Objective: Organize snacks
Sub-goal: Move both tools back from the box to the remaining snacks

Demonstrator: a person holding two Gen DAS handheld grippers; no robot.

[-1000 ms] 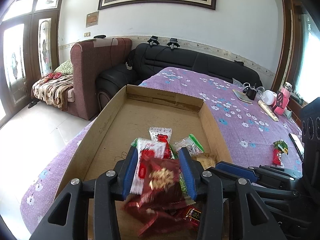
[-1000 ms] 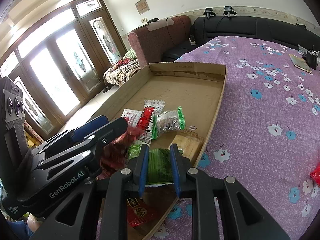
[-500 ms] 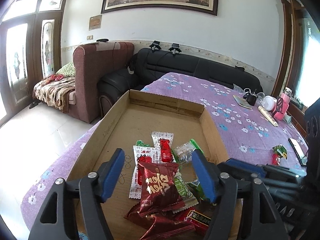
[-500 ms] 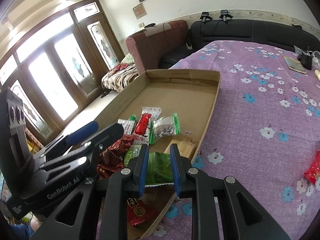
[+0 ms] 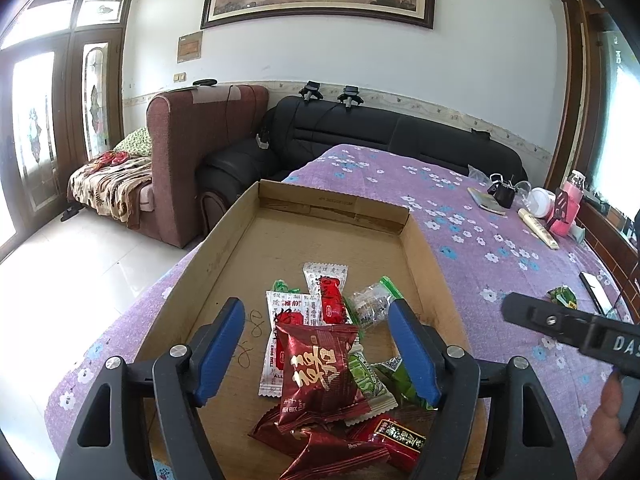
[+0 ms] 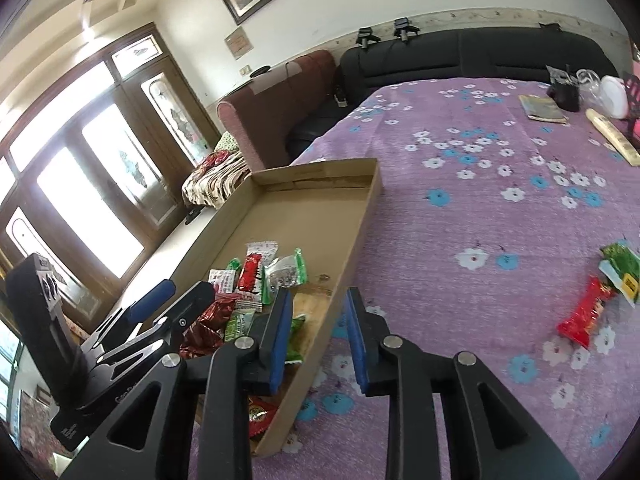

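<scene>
Purple floral cloth w/ cardboard tray: left gripper just opened wide, dropped dark-red snack packet; right gripper just parted, empty, green packet half-hidden.

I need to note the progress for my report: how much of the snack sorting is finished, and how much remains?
Mostly done: a pile of packets, with a dark red packet on top, lies in the cardboard box. In hand: nothing. The left claw has just been opening above the pile, and the right claw, also just opening, is empty over the box wall. Left: a red packet and a green packet on the purple cloth.
</scene>
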